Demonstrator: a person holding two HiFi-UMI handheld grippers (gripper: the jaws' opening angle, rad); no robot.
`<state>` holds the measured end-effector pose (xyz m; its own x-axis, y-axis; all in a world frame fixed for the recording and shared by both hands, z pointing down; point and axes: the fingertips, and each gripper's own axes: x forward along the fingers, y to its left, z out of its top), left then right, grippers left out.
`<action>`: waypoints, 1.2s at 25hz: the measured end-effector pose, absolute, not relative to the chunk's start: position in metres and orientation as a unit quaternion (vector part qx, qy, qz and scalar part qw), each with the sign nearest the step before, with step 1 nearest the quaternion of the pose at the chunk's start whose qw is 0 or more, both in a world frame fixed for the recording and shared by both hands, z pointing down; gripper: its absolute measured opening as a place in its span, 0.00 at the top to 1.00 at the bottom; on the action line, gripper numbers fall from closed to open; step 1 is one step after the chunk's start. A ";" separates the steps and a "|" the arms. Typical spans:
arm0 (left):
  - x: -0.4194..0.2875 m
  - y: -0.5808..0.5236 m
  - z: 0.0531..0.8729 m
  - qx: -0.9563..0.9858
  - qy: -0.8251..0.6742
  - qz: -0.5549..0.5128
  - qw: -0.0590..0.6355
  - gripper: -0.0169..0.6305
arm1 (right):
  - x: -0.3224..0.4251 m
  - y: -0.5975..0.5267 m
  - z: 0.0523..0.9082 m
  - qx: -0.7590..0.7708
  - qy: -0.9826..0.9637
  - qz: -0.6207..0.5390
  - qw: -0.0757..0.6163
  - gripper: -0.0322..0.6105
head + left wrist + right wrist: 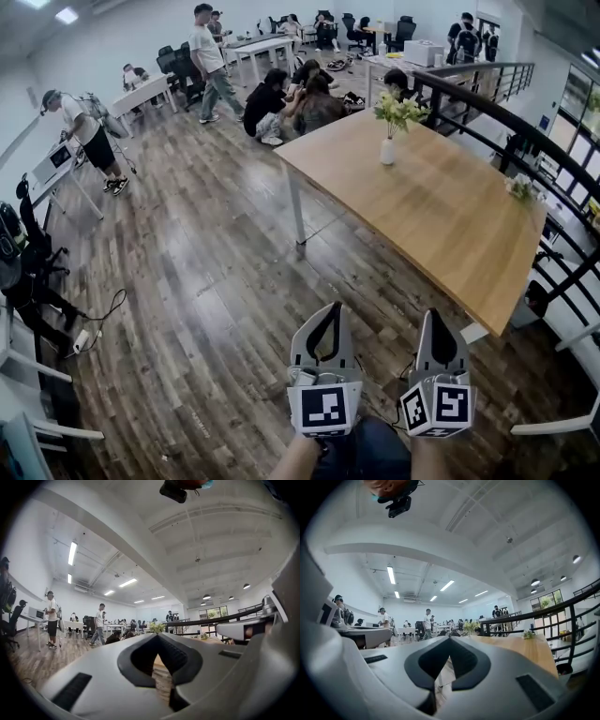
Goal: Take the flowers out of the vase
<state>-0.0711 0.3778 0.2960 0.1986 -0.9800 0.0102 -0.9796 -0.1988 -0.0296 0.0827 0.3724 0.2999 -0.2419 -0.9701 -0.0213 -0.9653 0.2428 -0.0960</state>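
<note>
Head view showed the left gripper (328,314) and the right gripper (434,321) side by side at the near edge, held out level over the wooden floor (206,281). Both were pointed toward a long wooden table (450,225) that stood ahead and to the right.

A small white vase (387,151) was seen upright on the far left part of the table, near its edge. The flowers (398,112), pale with green leaves, were still standing in the vase. Both grippers were well apart from the vase, and nothing on the table was touched by them.

A second little bunch of flowers (520,187) was seen at the right edge of the table, by the black railing (525,141). Some people (291,98) were seated on the floor past the far end of the table.

In the left gripper view, the jaws were closed tip to tip and nothing was held between them. In the right gripper view, the jaws were closed the same way, with nothing between them. The flowers were seen small and far off past the tips in both gripper views.
</note>
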 end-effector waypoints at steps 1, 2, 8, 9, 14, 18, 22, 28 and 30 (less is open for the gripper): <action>-0.070 0.373 0.297 -0.775 0.632 -0.012 0.007 0.93 | 0.084 0.368 0.302 -0.615 0.787 -0.032 0.039 0.96; -0.069 0.368 0.299 -0.775 0.632 -0.012 0.006 0.93 | 0.085 0.363 0.305 -0.615 0.787 -0.034 0.039 0.96; -0.066 0.341 0.309 -0.773 0.635 -0.021 0.003 0.93 | 0.089 0.333 0.312 -0.615 0.787 -0.036 0.036 0.96; -0.065 0.335 0.310 -0.773 0.634 -0.022 0.002 0.93 | 0.090 0.327 0.311 -0.615 0.787 -0.036 0.033 0.96; -0.063 0.291 0.313 -0.766 0.642 -0.020 0.002 0.93 | 0.090 0.279 0.316 -0.605 0.794 -0.036 0.041 0.96; -0.057 0.247 0.313 -0.760 0.650 -0.020 0.005 0.93 | 0.095 0.233 0.315 -0.596 0.801 -0.033 0.044 0.96; -0.048 0.208 0.306 -0.756 0.654 -0.020 0.009 0.93 | 0.106 0.190 0.308 -0.592 0.804 -0.032 0.048 0.96; -0.033 0.157 0.304 -0.752 0.659 -0.016 0.007 0.93 | 0.118 0.139 0.302 -0.586 0.809 -0.028 0.041 0.96; -0.030 0.144 0.307 -0.750 0.661 -0.017 0.004 0.93 | 0.120 0.127 0.305 -0.583 0.811 -0.029 0.040 0.96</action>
